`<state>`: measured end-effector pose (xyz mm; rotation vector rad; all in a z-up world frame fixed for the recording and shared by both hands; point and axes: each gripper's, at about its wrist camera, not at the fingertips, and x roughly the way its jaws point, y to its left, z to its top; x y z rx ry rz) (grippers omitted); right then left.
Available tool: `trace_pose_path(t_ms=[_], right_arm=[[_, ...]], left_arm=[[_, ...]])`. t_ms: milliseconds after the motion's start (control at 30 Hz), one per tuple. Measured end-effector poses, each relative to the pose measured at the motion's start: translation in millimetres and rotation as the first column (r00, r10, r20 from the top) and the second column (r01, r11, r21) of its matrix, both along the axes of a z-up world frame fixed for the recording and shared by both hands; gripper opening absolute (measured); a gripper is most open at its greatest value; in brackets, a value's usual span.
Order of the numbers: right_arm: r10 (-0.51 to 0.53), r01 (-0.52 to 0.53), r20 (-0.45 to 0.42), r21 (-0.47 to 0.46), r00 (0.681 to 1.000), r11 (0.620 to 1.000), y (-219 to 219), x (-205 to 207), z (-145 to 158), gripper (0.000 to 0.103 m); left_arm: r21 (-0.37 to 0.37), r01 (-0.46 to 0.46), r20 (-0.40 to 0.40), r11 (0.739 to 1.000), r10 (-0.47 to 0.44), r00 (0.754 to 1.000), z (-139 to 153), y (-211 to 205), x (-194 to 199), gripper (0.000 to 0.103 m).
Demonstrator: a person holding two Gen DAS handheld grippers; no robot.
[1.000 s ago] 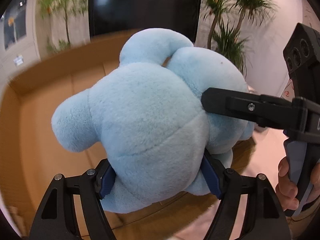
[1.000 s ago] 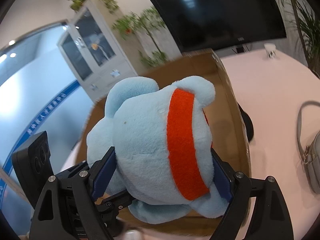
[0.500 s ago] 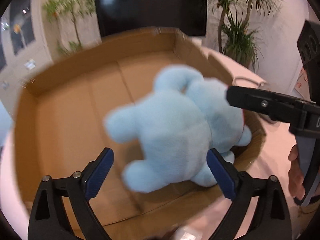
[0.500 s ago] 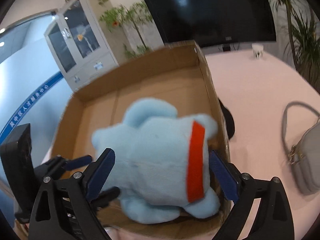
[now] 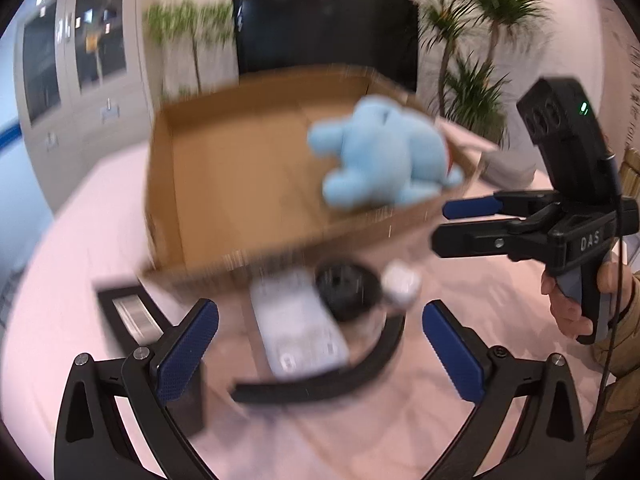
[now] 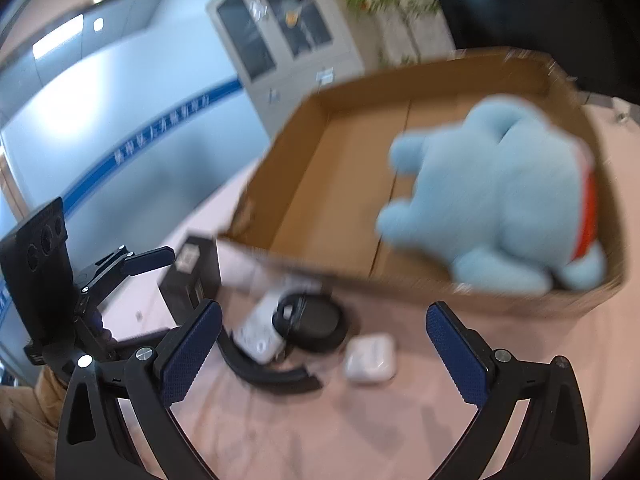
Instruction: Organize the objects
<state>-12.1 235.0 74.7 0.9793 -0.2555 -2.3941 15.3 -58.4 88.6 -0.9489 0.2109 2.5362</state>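
Blue plush toy (image 5: pixel 386 152) lying in the cardboard box (image 5: pixel 240 176), against its right wall.

Dropped there for tidying, presumably. Left tongs (image 5: pixel 320 350) and right tongs (image 6: pixel 322 350) both spread wide, holding and touching nothing, poised over headphones (image 6: pixel 310 322), white case (image 6: pixel 370 358) and remote (image 5: pixel 298 330) on the desk (image 5: pixel 60 264).

Black-framed left gripper (image 5: pixel 320 354) with blue textured pads and silver screws is filling the lower frame; at right, a bare-skinned hand (image 5: pixel 570 304) is wearing a tan sleeve (image 5: pixel 618 344).
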Motion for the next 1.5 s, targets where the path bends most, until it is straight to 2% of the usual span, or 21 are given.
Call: trace_pose_path(t_ms=[33,133,233,333,400,433,467,500,533,567,1067,1300,1500], right_arm=[[0.008,-0.008,0.023,0.009,1.000,1.000,-7,-4,-5,0.103],[0.034,-0.036,0.080,0.021,0.996,0.999,-24,-5,-25,0.103],[0.052,-0.058,0.125,0.041,0.991,0.997,-31,-15,-28,0.102],[0.060,-0.072,0.155,0.071,0.986,0.995,-36,-24,-33,0.101],[0.070,-0.089,0.188,0.094,0.980,0.992,-40,-33,-40,0.098],[0.081,-0.103,0.204,0.100,0.976,0.990,-43,-33,-39,0.094],[0.090,-0.114,0.221,0.101,0.971,0.988,-44,-36,-42,0.088],[0.097,-0.125,0.243,0.102,0.965,0.987,-45,-39,-47,0.084],[0.103,-0.133,0.257,0.104,0.961,0.986,-47,-41,-50,0.072],[0.110,-0.142,0.270,0.103,0.957,0.985,-47,-43,-53,0.069],[0.085,-0.104,0.270,0.056,0.959,0.993,-35,-37,-51,0.068],[0.088,-0.101,0.228,0.045,0.970,0.994,-30,-21,-30,0.068],[0.094,-0.104,0.148,0.062,0.985,0.993,-28,-8,5,0.068]], left_arm=[[-0.019,0.003,0.025,1.000,-0.002,1.000,-12,5,-4,0.102],[-0.057,0.033,0.032,0.998,-0.031,0.999,-28,20,-5,0.101],[0.001,0.084,0.043,0.996,-0.084,0.996,-30,29,-12,0.097],[0.009,0.084,0.063,0.996,-0.085,0.994,-31,34,-24,0.084],[0.029,0.091,0.116,0.995,-0.094,0.989,-40,36,-37,0.068],[0.037,0.092,0.137,0.995,-0.097,0.986,-44,35,-38,0.063],[0.045,0.098,0.156,0.994,-0.104,0.982,-49,34,-39,0.053],[0.046,0.106,0.142,0.993,-0.111,0.984,-49,34,-38,0.050],[0.049,0.109,0.145,0.993,-0.116,0.983,-48,34,-38,0.047],[0.053,0.115,0.148,0.992,-0.122,0.981,-48,34,-37,0.044],[0.084,0.141,0.124,0.986,-0.151,0.981,-39,40,-29,0.043],[0.073,0.148,0.063,0.986,-0.152,0.986,-16,41,-11,0.042],[0.027,0.161,-0.024,0.987,-0.161,0.987,15,48,-3,0.042]])
